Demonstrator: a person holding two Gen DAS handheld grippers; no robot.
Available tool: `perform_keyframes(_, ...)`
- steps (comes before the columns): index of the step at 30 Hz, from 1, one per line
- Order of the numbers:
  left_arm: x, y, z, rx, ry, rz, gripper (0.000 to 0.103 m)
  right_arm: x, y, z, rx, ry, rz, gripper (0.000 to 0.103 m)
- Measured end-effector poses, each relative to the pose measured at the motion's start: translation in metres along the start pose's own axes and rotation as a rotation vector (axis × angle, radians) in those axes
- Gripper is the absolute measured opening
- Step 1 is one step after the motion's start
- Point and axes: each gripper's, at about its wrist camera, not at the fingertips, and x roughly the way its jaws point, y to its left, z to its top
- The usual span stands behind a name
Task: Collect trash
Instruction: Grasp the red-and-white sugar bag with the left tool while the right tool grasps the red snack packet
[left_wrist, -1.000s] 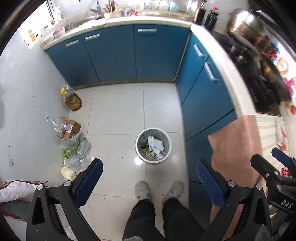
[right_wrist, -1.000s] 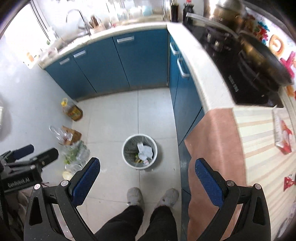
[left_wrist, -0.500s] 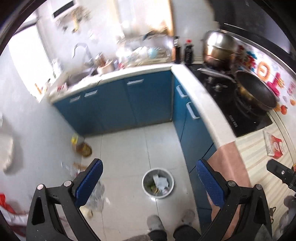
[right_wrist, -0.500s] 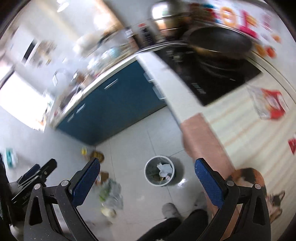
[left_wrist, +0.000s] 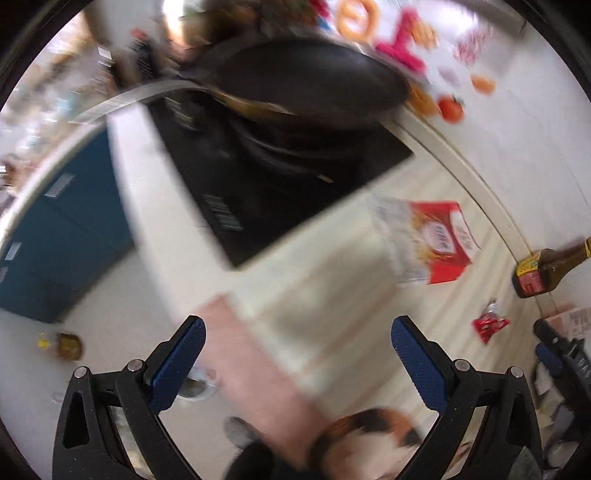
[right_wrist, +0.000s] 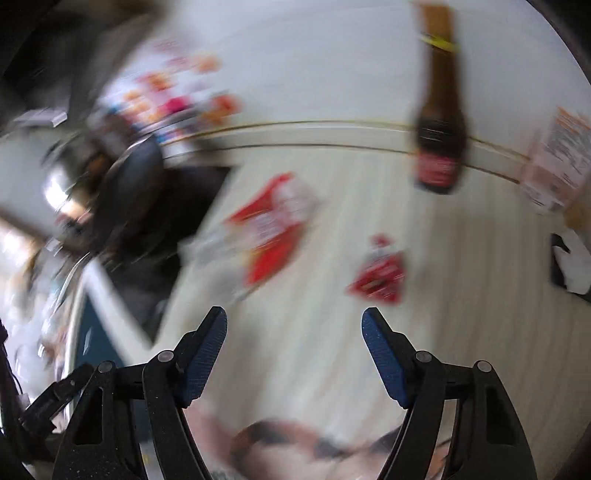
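A large red and white wrapper (left_wrist: 428, 240) lies flat on the striped counter (left_wrist: 332, 302) beside the stove; it also shows blurred in the right wrist view (right_wrist: 273, 225). A small crumpled red wrapper (left_wrist: 489, 326) lies nearer the wall; in the right wrist view (right_wrist: 380, 277) it is just ahead of the right fingertip. My left gripper (left_wrist: 297, 332) is open and empty above the counter's edge. My right gripper (right_wrist: 293, 321) is open and empty above the counter. The trash bin (left_wrist: 195, 384) peeks out on the floor behind my left finger.
A black stove (left_wrist: 280, 184) with a dark wok (left_wrist: 303, 85) is at the far left of the counter. A brown sauce bottle (right_wrist: 439, 140) stands against the wall. A pale carton (right_wrist: 557, 158) is to its right. Blue cabinets (left_wrist: 48, 229) are below.
Both grippers have swung up from facing the floor and bin to facing the counter with the wrappers. Both views are blurred by motion. Both grippers stay open.
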Motion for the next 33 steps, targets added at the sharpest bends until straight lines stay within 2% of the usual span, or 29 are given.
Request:
perform_keyframes(4, 0.066, -0.038, 0.028, -0.005, 0.095, -0.007, 0.102, 0.061, -0.048, 0.031, 0.097, 0.062, -0.056, 0.077)
perform_keyframes(10, 0.124, -0.069, 0.049, -0.026, 0.180, -0.048, 0.102, 0.114, -0.067, 0.037, 0.153, 0.114, -0.093, 0.076)
perform_keyframes(11, 0.132, -0.073, 0.052, -0.022, 0.191, -0.043, 0.102, 0.121, -0.068, 0.037, 0.156, 0.116, -0.104, 0.072)
perform_keyframes(12, 0.139, -0.076, 0.054, -0.020, 0.205, -0.043, 0.102, 0.126, -0.071, 0.037, 0.157, 0.116, -0.116, 0.056)
perform_keyframes(14, 0.150, -0.079, 0.059, -0.031, 0.229, -0.055, 0.102, 0.134, -0.076, 0.036, 0.167, 0.116, -0.138, 0.038)
perform_keyframes(15, 0.154, -0.080, 0.061, -0.035, 0.232, -0.059, 0.095, 0.134, -0.076, 0.035, 0.169, 0.098, -0.141, 0.035)
perform_keyframes(16, 0.156, -0.081, 0.062, -0.036, 0.235, -0.058, 0.073, 0.133, -0.075, 0.034, 0.162, 0.085, -0.147, 0.029)
perform_keyframes(17, 0.159, -0.082, 0.063, -0.034, 0.241, -0.059, 0.061, 0.134, -0.074, 0.034, 0.152, 0.078, -0.148, 0.017)
perform_keyframes(18, 0.161, -0.084, 0.064, -0.029, 0.246, -0.065, 0.042, 0.134, -0.074, 0.034, 0.149, 0.077, -0.146, 0.013)
perform_keyframes(19, 0.159, -0.085, 0.064, -0.016, 0.234, -0.056, 0.018, 0.134, -0.073, 0.033, 0.146, 0.075, -0.144, 0.013)
perform_keyframes(22, 0.148, -0.092, 0.063, 0.051, 0.195, -0.057, 0.008, 0.129, -0.073, 0.033, 0.132, 0.057, -0.147, 0.012)
perform_keyframes(26, 0.115, -0.090, 0.056, 0.115, 0.112, -0.027, 0.005, 0.111, -0.068, 0.034, 0.110, 0.030, -0.143, 0.011)
perform_keyframes(33, 0.054, -0.047, 0.038, 0.070, 0.026, -0.058, 0.004, 0.061, -0.040, 0.022, 0.034, -0.029, -0.119, 0.010)
